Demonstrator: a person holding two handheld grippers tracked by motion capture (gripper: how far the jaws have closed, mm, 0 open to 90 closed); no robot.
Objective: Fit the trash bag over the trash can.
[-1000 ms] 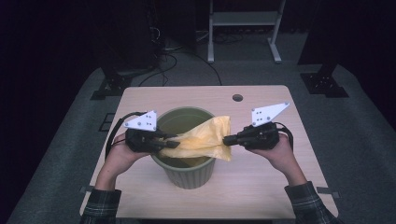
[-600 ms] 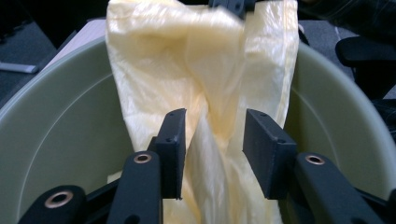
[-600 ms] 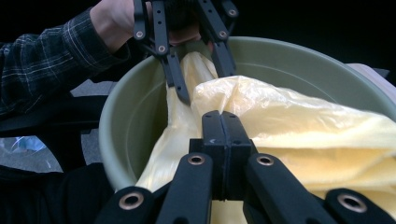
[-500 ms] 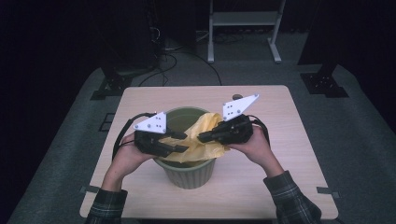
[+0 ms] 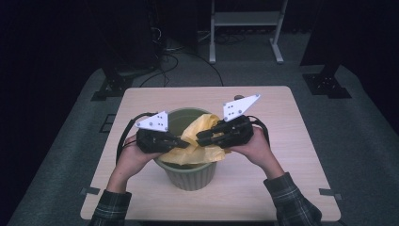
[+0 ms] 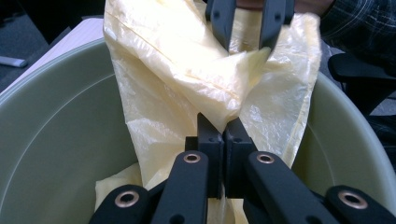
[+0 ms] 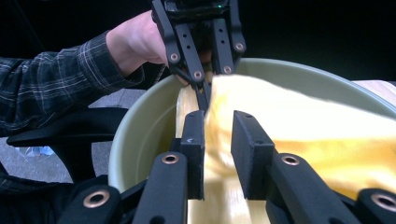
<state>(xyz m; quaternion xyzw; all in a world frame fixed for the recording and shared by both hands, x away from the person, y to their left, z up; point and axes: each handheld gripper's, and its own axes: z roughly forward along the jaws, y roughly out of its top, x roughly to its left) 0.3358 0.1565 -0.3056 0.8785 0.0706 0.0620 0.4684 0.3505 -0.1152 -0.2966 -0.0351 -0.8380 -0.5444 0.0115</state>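
Observation:
A pale green bin (image 5: 189,176) stands on the wooden table (image 5: 282,117) with a crumpled yellow plastic bag (image 5: 197,136) bunched in its mouth. My left gripper (image 5: 184,142) reaches in over the bin's left rim. Its jaws have just closed, and in the left gripper view the left gripper (image 6: 219,126) is shut on a fold of the bag (image 6: 177,70). My right gripper (image 5: 200,139) comes in from the right, tips close to the left one. Its jaws have just been opening; the right gripper (image 7: 217,126) stands slightly apart with the bag (image 7: 303,135) between its jaws.
The bin sits near the table's front middle, with bare wood to both sides. A small dark hole (image 5: 239,97) marks the table's far edge. A metal rack (image 5: 244,28) and floor cables (image 5: 164,47) lie beyond the table.
My right gripper has swung left from the bin's right rim toward its middle, and its jaws have parted. The bag has bunched up between the grippers. The left hand has barely moved.

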